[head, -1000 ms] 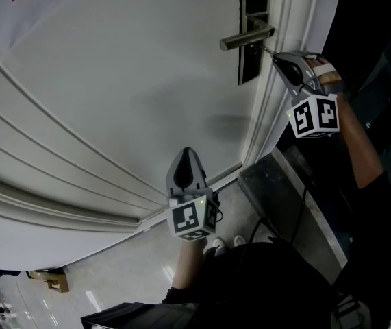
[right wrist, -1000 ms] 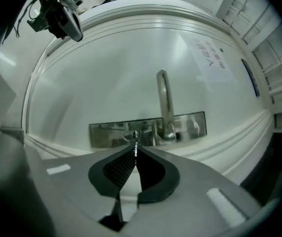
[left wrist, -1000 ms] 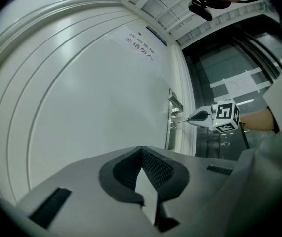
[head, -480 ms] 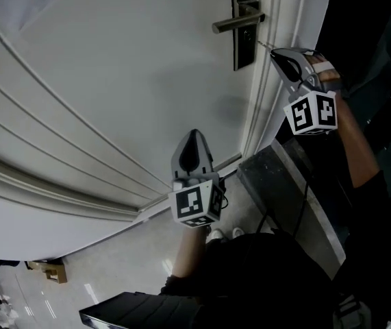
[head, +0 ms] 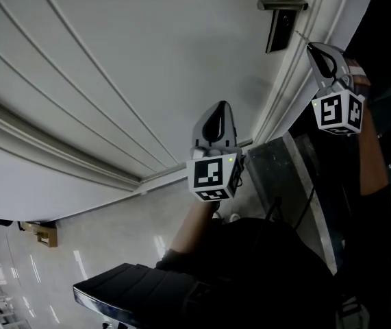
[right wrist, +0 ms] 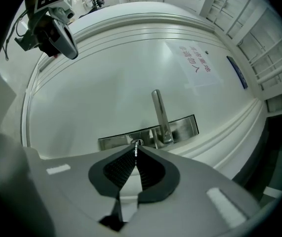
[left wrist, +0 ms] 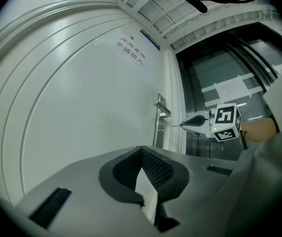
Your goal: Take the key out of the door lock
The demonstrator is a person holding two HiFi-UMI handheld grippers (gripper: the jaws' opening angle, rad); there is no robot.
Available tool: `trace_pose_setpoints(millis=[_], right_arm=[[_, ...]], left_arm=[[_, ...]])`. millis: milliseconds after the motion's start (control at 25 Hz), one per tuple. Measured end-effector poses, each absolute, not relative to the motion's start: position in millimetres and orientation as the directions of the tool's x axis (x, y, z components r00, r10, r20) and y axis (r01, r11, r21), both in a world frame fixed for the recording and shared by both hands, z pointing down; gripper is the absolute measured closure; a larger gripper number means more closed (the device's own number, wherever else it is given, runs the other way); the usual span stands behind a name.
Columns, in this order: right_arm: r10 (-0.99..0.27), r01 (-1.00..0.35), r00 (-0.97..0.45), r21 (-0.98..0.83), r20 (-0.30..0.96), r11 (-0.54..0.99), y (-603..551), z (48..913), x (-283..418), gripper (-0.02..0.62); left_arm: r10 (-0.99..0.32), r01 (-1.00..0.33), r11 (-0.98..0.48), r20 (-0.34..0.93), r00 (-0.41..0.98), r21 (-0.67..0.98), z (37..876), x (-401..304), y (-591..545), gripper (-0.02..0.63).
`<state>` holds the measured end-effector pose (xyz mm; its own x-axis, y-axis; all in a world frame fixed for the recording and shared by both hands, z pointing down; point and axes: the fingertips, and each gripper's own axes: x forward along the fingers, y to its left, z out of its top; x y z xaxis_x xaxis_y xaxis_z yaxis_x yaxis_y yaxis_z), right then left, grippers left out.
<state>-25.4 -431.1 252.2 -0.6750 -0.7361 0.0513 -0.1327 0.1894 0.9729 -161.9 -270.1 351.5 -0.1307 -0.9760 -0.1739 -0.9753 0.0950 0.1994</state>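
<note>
Our right gripper (right wrist: 136,147) pinches the thin, toothed metal key (right wrist: 136,152) at the brushed-steel lock plate (right wrist: 185,125), our left gripper (left wrist: 141,151) is closed and empty, and the lever handle (head: 282,5) now sits higher and further right in the head view.

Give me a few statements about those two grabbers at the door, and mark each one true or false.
1. The right gripper pinches a thin key between its jaws. True.
2. The left gripper grips the handle. False: it is well away from the handle, lower along the door, with its jaws together on nothing.
3. The handle is a silvery lever on a metal plate. True.
4. The door is dark brown. False: it is white, with raised mouldings.
</note>
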Motion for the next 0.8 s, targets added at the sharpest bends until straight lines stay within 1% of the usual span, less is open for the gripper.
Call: trace_pose_setpoints(millis=[280,480,640,800], right_arm=[[-0.727,-0.225,-0.687,0.947,0.012,0.228,-422,242,-29,0.586],[-0.706,-0.375,-0.707,0.872,-0.049,0.315,-403,229,-33,0.586],[-0.675,-0.515,-0.731,0.731,-0.102,0.447,-382,227,-35,0.584],[-0.664,-0.641,-0.731,0.49,-0.158,0.59,-359,237,-29,0.584]], left_arm=[[-0.977,-0.973,0.099,-0.164,-0.135,0.208,351,-168,-276,0.609],[-0.975,-0.975,0.115,-0.169,-0.148,0.192,350,-175,-272,0.607],[-0.97,-0.973,0.123,-0.183,-0.16,0.196,340,-179,-273,0.607],[-0.969,-0.978,0.132,-0.187,-0.161,0.161,334,-180,-277,0.608]])
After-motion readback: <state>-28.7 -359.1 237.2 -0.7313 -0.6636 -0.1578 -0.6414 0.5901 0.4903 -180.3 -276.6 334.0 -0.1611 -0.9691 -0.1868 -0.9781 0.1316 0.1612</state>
